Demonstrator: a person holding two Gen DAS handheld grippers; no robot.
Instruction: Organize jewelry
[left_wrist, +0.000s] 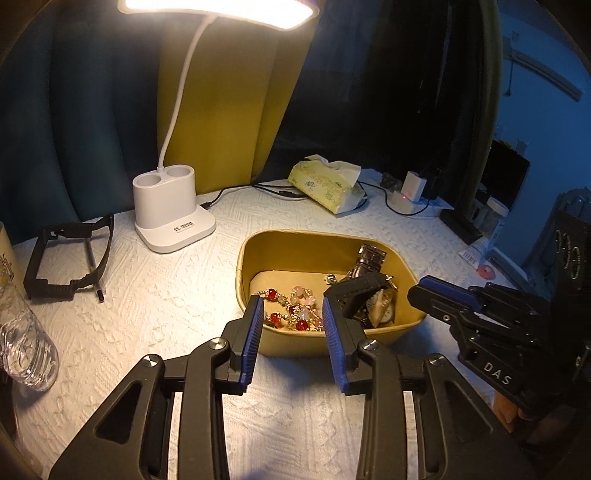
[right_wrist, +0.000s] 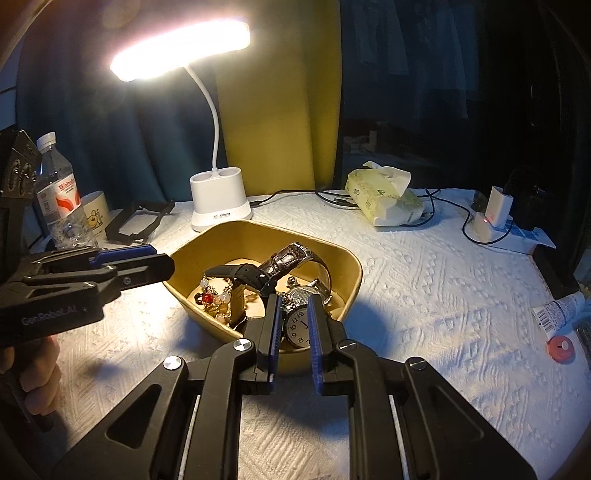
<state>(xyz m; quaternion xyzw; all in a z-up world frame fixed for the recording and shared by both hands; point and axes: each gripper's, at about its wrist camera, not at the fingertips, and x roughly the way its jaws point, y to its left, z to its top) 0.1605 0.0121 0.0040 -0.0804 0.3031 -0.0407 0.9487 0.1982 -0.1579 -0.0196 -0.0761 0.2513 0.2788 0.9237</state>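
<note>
A tan tray (left_wrist: 258, 243) (right_wrist: 351, 273) on the white cloth holds a red and pink bead bracelet (left_wrist: 295, 310) (right_wrist: 210, 299), a dark-strap watch (left_wrist: 369, 258) (right_wrist: 288, 258), a black strap (right_wrist: 243, 275) and a white-faced watch (right_wrist: 298, 325). My left gripper (left_wrist: 291, 306) is open over the tray's near rim, above the beads. My right gripper (right_wrist: 293, 302) is open with a narrower gap, its fingers either side of the white-faced watch, not closed on it. It also shows in the left wrist view (left_wrist: 402, 288) at the tray's right edge.
A white desk lamp (left_wrist: 170, 218) (right_wrist: 221, 206) stands behind the tray. A black frame (left_wrist: 66, 254) and a pen lie at left, beside a water bottle (right_wrist: 59, 199) and a mug (right_wrist: 94, 214). A tissue pack (left_wrist: 325, 184) (right_wrist: 384, 199), cables and chargers (right_wrist: 495, 214) are at the back right.
</note>
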